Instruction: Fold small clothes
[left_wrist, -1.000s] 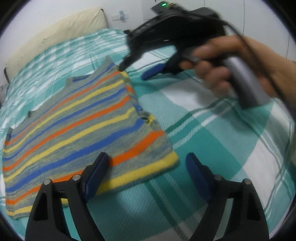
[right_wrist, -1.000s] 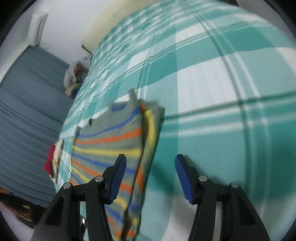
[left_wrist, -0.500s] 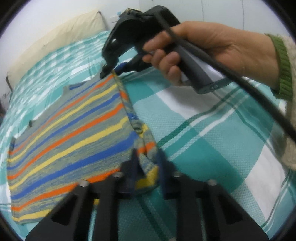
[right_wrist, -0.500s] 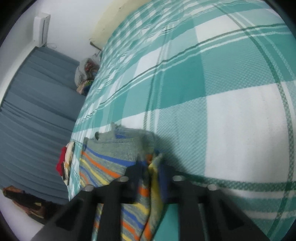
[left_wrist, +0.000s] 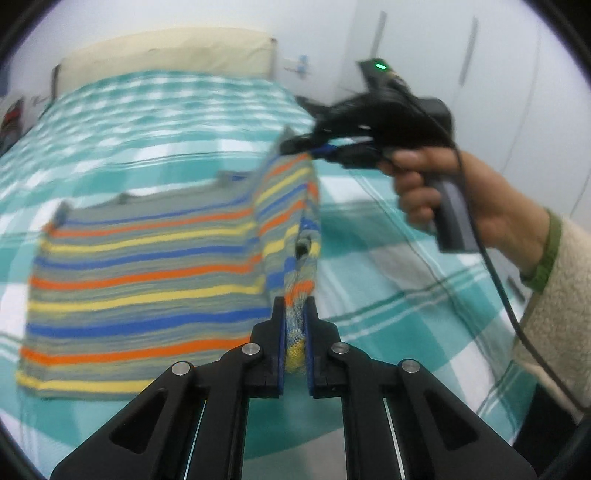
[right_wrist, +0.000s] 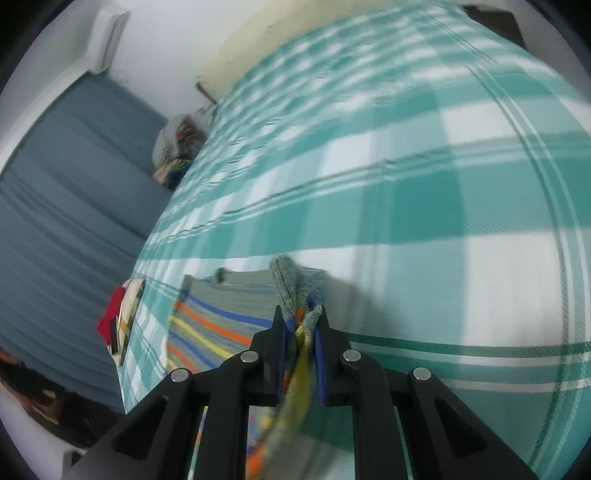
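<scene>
A small knitted garment (left_wrist: 147, 280) with grey, orange, yellow and blue stripes lies on the bed. Its right edge is lifted off the sheet into a standing fold. My left gripper (left_wrist: 294, 325) is shut on the near hem corner of that edge. My right gripper (left_wrist: 314, 151), held by a hand (left_wrist: 443, 192), is shut on the far corner of the same edge by the shoulder. In the right wrist view the striped knit (right_wrist: 218, 328) bunches between the pads of the right gripper (right_wrist: 301, 325), and a grey shoulder tip sticks up past them.
The bed carries a teal and white checked sheet (left_wrist: 388, 295), with a cream pillow (left_wrist: 166, 51) at its head. White cupboard doors (left_wrist: 498, 74) stand at the right. A blue curtain (right_wrist: 55, 203), a heap of clothes (right_wrist: 177, 147) and a red item (right_wrist: 110, 314) lie beyond the bed's far side.
Both grippers went from open over the garment's right edge to shut on it. They then rose and carried that edge up and towards the left, so it now stands as a fold.
</scene>
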